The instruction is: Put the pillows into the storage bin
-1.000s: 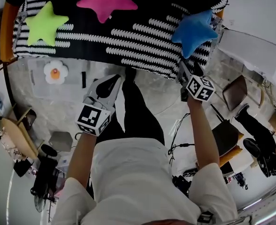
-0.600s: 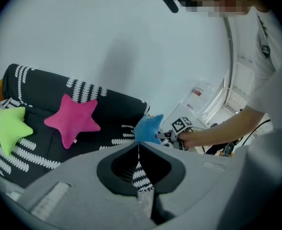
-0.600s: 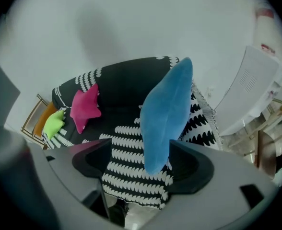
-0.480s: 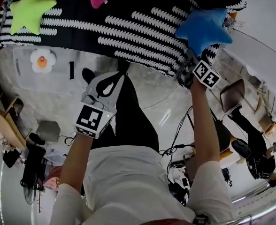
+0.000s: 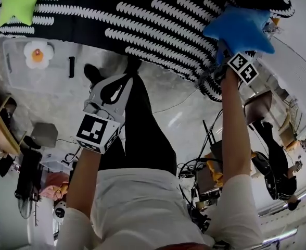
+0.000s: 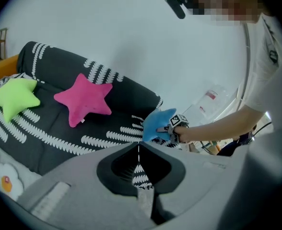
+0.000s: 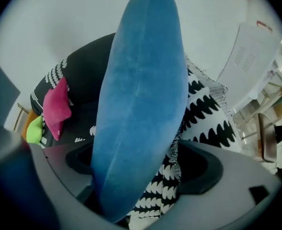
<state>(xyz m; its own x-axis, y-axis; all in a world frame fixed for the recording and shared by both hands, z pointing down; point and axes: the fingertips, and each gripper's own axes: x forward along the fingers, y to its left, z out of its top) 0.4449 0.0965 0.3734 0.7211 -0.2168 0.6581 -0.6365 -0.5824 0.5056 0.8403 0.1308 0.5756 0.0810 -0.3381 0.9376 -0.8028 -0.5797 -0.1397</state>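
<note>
Right gripper (image 5: 221,56) fingers just opened wide, blue star pillow (image 5: 239,29) standing between them; left gripper (image 6: 138,150) fingers pressed together, holding nothing.

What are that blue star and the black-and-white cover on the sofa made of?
Blue star pillow: looks like soft plush fabric, with a velvety matte nap and a sewn seam; probably stuffed. Black-and-white cover: seems to be a woven textile, matte, with a fringed edge.

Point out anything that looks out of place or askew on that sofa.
The blue star pillow stands out. It is up on its edge at the corner of the sofa, between the jaws of the right gripper, which have just been opening. The green star pillow, by contrast, lies face up.
</note>
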